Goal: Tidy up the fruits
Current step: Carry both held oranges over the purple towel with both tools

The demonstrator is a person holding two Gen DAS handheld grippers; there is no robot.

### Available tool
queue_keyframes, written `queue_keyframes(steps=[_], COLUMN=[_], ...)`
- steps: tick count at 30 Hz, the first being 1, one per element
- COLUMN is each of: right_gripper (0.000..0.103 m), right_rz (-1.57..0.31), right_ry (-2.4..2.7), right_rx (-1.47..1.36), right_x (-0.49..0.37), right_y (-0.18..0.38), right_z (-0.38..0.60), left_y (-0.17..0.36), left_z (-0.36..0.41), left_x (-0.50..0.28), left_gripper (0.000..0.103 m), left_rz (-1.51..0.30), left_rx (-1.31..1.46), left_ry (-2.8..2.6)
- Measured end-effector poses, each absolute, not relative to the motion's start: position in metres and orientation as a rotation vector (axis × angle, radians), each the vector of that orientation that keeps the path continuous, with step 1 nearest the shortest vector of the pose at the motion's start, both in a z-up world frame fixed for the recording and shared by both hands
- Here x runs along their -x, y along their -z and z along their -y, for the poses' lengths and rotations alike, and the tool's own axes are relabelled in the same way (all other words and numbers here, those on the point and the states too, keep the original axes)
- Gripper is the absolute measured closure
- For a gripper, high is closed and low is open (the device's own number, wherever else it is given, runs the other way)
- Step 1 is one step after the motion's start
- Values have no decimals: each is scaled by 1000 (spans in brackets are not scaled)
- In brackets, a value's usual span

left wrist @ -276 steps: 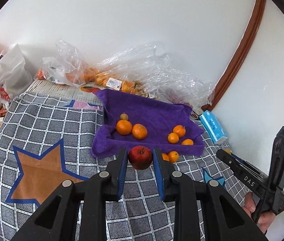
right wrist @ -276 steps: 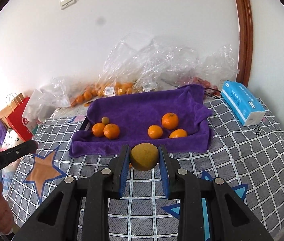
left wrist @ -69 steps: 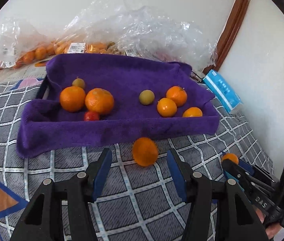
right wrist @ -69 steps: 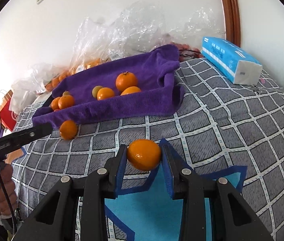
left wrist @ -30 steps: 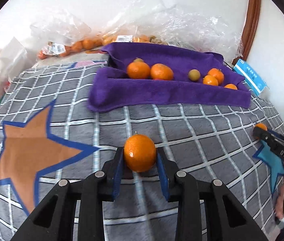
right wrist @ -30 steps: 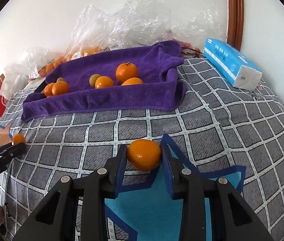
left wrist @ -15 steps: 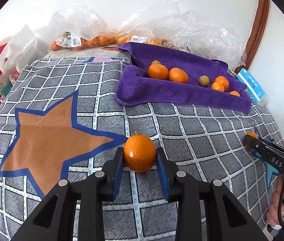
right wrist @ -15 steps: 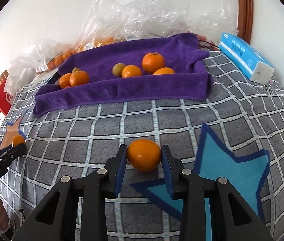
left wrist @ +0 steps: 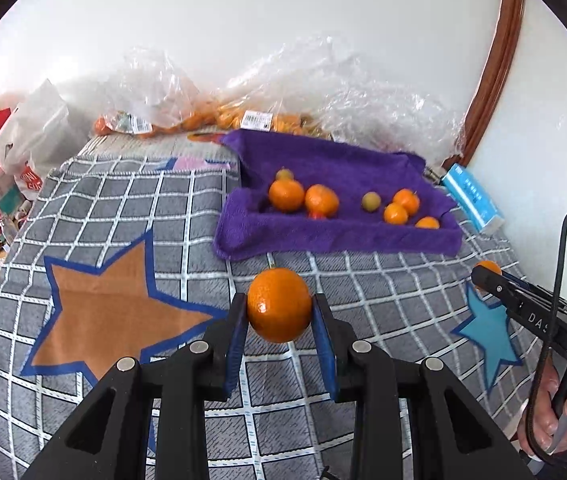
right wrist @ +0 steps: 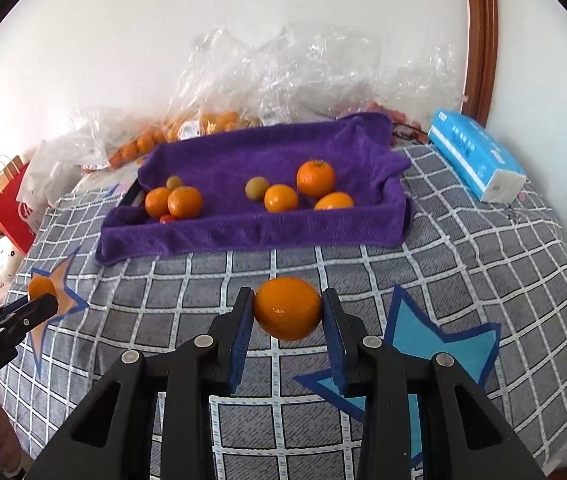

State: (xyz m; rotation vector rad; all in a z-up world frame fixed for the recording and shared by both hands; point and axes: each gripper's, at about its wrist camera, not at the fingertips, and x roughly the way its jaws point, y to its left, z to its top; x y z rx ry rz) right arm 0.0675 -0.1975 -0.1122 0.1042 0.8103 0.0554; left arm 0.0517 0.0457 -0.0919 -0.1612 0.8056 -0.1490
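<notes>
Over the checked blanket (left wrist: 187, 208), both grippers now carry an orange each, lifted clear of the cloth; 2.3 s ago the left one was wide open around an orange lying in front of the tray, 1 s ago it had it clamped low over the blanket. Means both loose fruits are picked up, prob. next step = carry to the purple towel tray (right wrist: 243, 236) & drop in w/ the rest

Left gripper (left wrist: 279, 322): jaws closed on left orange (left wrist: 279, 306), blue pads pressing its two sides, gap = fruit width, fruit in the air above the blanket near the brown star (left wrist: 111, 316), tray ahead & a bit right

Right gripper (right wrist: 288, 320): same, clamped on right orange (right wrist: 287, 309), held above the blanket just left of the blue star (right wrist: 423, 340), tray straight ahead

Tray already holds approx 5 oranges (right wrist: 315, 178) + 2 small greenish fruits (right wrist: 256, 188) + a small red one (right wrist: 168, 218) half hidden behind the front fold. Nothing loose visible on the blanket. Bags of fruit (right wrist: 203, 122) & tissue pack (right wrist: 475, 160) behind/beside the tray, untouched
</notes>
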Motion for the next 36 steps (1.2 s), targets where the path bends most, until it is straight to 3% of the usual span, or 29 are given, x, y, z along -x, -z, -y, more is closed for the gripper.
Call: queue_keyframes(steps=[36], right_gripper=[69], right_rz=[-742], right_ry=[-82], right_rx=[-108], right_x=[-77], right_y=[49], right_z=[180], left_y=[26], left_z=[-43], left_x=[-69], left_gripper=[73], left_rz=[-715], left_rx=[190], left_ry=[202])
